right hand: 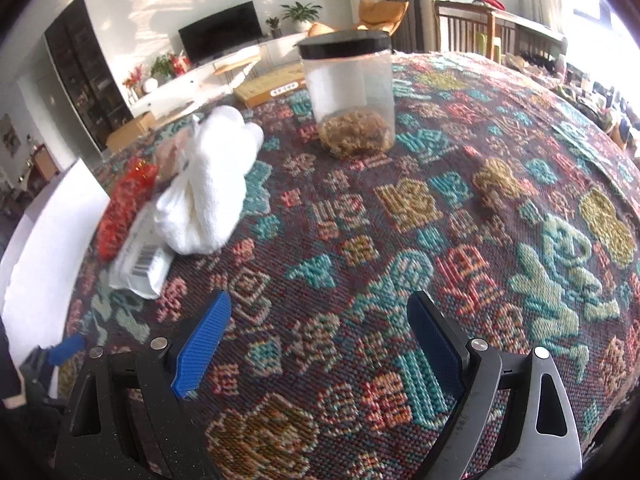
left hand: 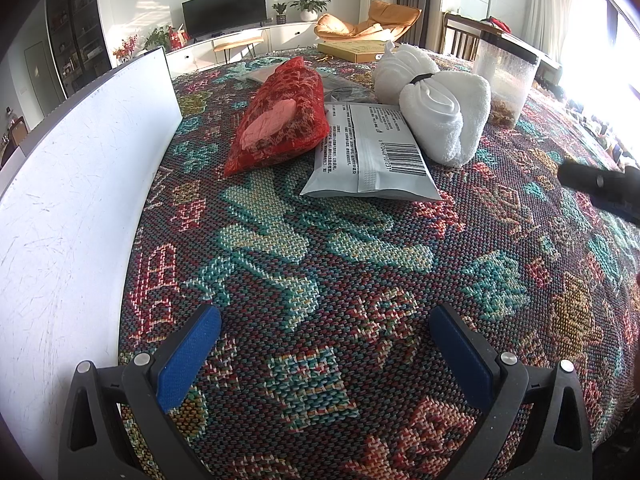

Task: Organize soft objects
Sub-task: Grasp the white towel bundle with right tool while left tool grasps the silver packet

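A rolled white towel tied with a black band lies on the patterned cloth, leaning on a grey foil pouch with a barcode. A red mesh bag with something pink inside lies left of the pouch. My left gripper hovers open over bare cloth, well short of them. In the right wrist view the white towel, the pouch and the red bag sit at the left. My right gripper is open above the cloth with nothing between its fingers.
A white board stands upright along the left edge of the cloth. A clear plastic jar with a black lid and brown stuff at its bottom stands beyond the towel. A flat cardboard box lies at the far side.
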Available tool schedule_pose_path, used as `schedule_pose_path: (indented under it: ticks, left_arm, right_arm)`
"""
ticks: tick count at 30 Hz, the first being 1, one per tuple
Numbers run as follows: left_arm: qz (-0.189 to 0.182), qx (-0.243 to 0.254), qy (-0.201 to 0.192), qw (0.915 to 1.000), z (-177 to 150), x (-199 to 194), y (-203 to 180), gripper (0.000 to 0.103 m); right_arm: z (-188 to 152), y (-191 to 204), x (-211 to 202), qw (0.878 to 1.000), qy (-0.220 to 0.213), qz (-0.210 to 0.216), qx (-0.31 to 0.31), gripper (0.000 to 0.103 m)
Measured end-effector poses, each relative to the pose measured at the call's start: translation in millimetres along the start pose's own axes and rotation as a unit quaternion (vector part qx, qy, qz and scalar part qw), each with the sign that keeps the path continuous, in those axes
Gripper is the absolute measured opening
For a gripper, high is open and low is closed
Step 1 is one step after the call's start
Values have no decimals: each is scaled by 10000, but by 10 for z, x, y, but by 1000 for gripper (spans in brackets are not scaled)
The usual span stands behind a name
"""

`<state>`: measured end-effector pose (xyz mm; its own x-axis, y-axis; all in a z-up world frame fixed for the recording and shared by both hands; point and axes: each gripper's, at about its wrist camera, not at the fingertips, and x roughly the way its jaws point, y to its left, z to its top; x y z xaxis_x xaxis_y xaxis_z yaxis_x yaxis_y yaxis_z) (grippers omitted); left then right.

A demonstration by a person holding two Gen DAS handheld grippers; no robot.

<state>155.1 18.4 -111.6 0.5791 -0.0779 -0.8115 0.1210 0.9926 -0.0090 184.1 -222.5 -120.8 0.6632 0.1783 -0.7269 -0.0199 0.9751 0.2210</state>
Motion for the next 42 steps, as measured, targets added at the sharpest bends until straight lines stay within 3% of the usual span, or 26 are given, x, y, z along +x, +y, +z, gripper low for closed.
schedule_pose_path:
  ticks: [3,6,10,11,12,18,22,26,31,35,36,38,39,42]
  left_arm:
    - [-1,-1,0,10000,0,-1,1,103]
    - [-1,-1,0,10000,-4,-5,2,103]
    - [-2,-1,-1,10000,0,-3,3,103]
    - [-2,-2,-1,10000,0,-3,3,103]
    - [-2,-1,-1,10000,0,-3,3,103]
    - [-4,-2,0,10000,1,-4,4,103]
    - [-54,-120,29,9999,25,-13,14,103]
    - [-722,-470,156,9962,333,89,-32,103]
    - [-208,-261,392,9987,848,519,-193,103]
    - [-228,-141,505,9984,1137,740,-322,103]
    - [-245,-99,506,9984,1174,760,-355,100]
    - [-7,-46,390,9992,1184,722,-390,74]
    - [-114,-53,326,9994,1167,678,-384,66]
    - [-444,-77,336,9984,1014,533,-391,63]
  right_arm:
    - [327,319,165,9991,24,363,-224,92]
    - [563,629,539,9971,395,436,-486,92]
    - [718,711,1033,9941,836,554,-417,89]
    - [723,688,1106,9921,988,670,-378,62]
    - [716,648,1118,9906,1076,787,-305,42]
    - [408,260,488,9921,696,932,-468,39]
    - [105,-284,11,9983,318,498,27,39]
    - [-119,-706,-162,9966,-126,249,778,40]
    - [-226,-919,-295,9880,-523,368,1406,40]
    - [-236,-1017,-190,9844,-314,496,1660,41]
    - [-248,-1051,-178,9831,-272,502,1739,41]
    - [-238,-1111,-164,9803,-277,560,1874,41]
    - [-274,-1158,-195,9785,-300,611,1945,41]
    - [-209,-1306,-124,9730,-226,716,2182,41]
